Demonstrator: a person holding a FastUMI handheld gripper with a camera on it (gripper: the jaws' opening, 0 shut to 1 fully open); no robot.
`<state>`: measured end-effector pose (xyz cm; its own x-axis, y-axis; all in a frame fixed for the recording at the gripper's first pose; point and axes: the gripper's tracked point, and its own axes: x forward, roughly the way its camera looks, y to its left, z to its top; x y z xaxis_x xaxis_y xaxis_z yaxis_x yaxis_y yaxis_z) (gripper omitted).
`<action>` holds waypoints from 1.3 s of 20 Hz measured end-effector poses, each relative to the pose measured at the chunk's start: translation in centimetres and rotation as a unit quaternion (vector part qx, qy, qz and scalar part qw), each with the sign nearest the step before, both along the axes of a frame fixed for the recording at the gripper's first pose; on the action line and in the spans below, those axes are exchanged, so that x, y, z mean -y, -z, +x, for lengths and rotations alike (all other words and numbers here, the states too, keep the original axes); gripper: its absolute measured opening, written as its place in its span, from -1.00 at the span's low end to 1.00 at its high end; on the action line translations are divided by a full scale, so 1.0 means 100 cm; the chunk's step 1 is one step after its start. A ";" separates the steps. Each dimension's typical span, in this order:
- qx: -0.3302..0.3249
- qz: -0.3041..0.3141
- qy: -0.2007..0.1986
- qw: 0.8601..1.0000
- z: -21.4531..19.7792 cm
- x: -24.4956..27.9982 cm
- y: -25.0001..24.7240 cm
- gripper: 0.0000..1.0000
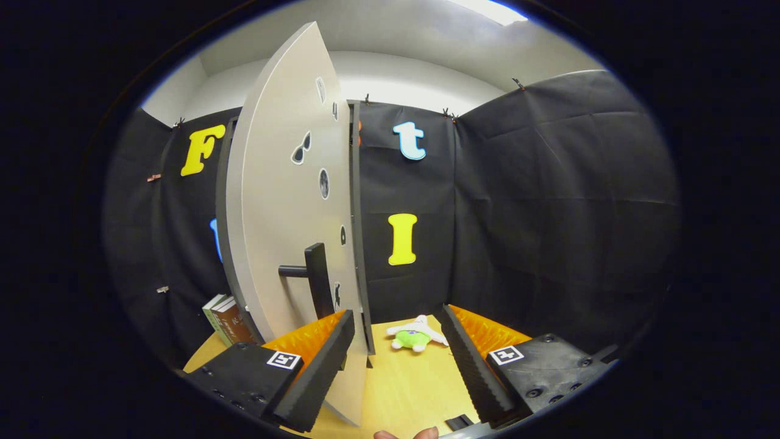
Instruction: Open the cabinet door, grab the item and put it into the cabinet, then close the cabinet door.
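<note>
Claw: the gripper point(396, 341) stands with its two fingers spread wide at the bottom of the frame, nothing held between them.
Left finger: it sits right at the lower edge of the cabinet door point(286, 201); whether it touches the panel I cannot tell.
Right finger: it rises lower right of centre, apart from everything on the table.
Item: a small plush toy point(415, 335), green with white limbs, lies on the table point(402, 390) just below centre frame, in the gap between the fingers and a little beyond their tips, nearer the right finger's tip than the left.
Door: the pale grey panel is swung open, filling the left-centre of the frame from top to bottom, with small stickers dotted down its face.
Handle: a dark bar handle point(308, 274) juts from the door's lower part, just above the left finger.
Cabinet: a dark edge of the cabinet point(355, 219) runs upright just right of the door; the interior is hidden by the panel.
Books: a few books point(226, 320) stand at lower left, behind the door's bottom corner.
Hand: fingertips of a person's hand point(407, 434) peek in at the very bottom centre.
</note>
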<state>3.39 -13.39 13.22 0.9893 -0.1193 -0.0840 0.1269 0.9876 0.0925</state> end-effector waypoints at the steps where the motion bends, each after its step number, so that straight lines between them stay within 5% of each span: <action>1: 0.000 0.001 -0.006 1.000 0.000 -0.009 0.000 0.92; 15: 0.000 0.012 -0.149 0.989 0.063 -0.195 0.011 0.94; 26: 0.028 -0.043 -0.164 0.985 0.077 -0.235 0.009 0.96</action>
